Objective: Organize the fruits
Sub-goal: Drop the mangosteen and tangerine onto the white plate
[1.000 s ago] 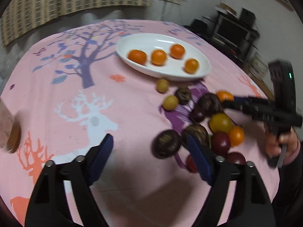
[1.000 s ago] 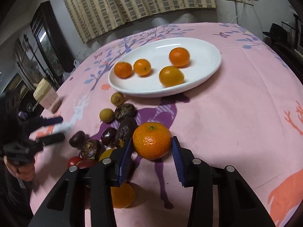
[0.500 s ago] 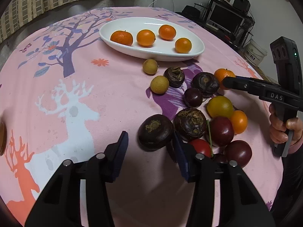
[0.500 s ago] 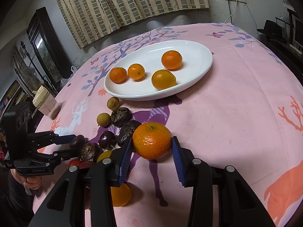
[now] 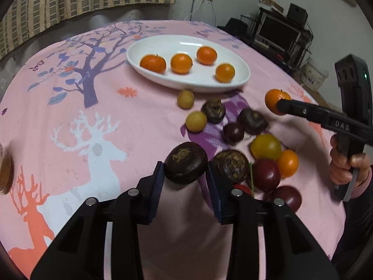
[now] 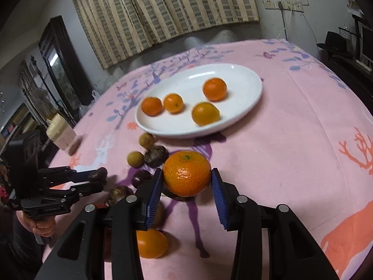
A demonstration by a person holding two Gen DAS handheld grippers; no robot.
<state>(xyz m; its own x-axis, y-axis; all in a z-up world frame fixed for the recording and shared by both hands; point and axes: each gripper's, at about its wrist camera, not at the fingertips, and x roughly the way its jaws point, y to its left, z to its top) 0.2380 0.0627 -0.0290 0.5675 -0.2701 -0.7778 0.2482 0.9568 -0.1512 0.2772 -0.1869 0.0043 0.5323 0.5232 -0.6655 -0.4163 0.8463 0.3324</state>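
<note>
My left gripper is shut on a dark brown water chestnut and holds it just above the pink tablecloth. My right gripper is shut on an orange mandarin, lifted above the cloth; it also shows in the left wrist view. A white oval plate at the table's far side holds several oranges. It also shows in the right wrist view. Loose fruit lies in a cluster between plate and grippers: dark chestnuts, yellow longans, a yellow tomato, dark red tomatoes.
A jar with a pale lid stands at the table's left edge. An orange tomato lies under my right gripper. Dark furniture and a TV stand are behind the table. The left gripper shows in the right wrist view.
My left gripper closed its jaws onto the dark chestnut and raised it slightly. My right gripper lifted the mandarin up off the cloth toward the plate.
</note>
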